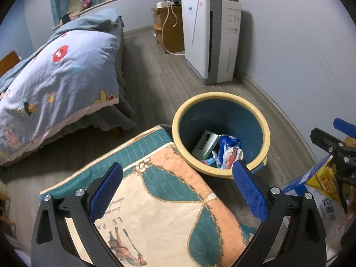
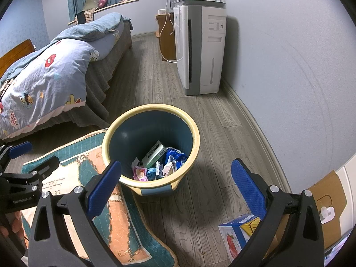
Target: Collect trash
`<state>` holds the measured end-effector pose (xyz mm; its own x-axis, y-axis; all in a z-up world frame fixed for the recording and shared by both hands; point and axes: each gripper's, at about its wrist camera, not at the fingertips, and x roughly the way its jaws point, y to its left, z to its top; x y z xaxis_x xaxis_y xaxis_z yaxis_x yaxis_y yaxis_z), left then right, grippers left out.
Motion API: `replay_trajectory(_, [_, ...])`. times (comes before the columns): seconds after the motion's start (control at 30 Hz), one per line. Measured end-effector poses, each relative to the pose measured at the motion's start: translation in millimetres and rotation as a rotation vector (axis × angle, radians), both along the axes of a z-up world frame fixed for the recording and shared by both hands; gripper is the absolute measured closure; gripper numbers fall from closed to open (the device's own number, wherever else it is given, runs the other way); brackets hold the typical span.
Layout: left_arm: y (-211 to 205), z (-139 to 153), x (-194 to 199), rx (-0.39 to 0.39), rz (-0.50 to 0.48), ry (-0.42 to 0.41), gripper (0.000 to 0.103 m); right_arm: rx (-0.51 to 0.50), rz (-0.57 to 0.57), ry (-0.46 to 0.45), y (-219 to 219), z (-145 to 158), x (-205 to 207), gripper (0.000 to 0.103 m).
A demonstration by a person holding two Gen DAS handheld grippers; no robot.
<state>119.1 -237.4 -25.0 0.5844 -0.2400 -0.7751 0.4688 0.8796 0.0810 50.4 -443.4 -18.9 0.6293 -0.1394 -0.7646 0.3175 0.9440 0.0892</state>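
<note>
One bin (image 2: 151,146), one cushion (image 1: 164,191), two tools, one purifier (image 2: 200,49).

Yellow-rimmed blue bin (image 2: 195,142), teal-and-peach chain-patterned cushion (image 1: 169,191), blue cartoon-print quilt (image 1: 57,84).

Left claw (image 1: 178,191) and right claw (image 2: 175,189) both gape wide, holding nothing.

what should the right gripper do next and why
Probably swing the right gripper down toward the blue box on the floor beside the bin. Both grippers are open and hold nothing, the bin already has wrappers in it, and that box is the nearest loose item, low on the right. Whether it is trash I can't tell.
</note>
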Motion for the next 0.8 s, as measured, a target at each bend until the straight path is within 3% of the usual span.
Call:
replay_trajectory(0.53, [-2.9, 1.0, -8.2, -0.016, -0.06, -0.023, 0.005, 0.001, 0.002, 0.002, -0.6, -0.6, 0.5, 0.006])
replay_trajectory(0.8, [0.0, 5.4, -9.0, -0.021, -0.042, -0.021, 0.005, 0.0, 0.005, 0.025, 0.9, -5.6, 3.2, 0.006])
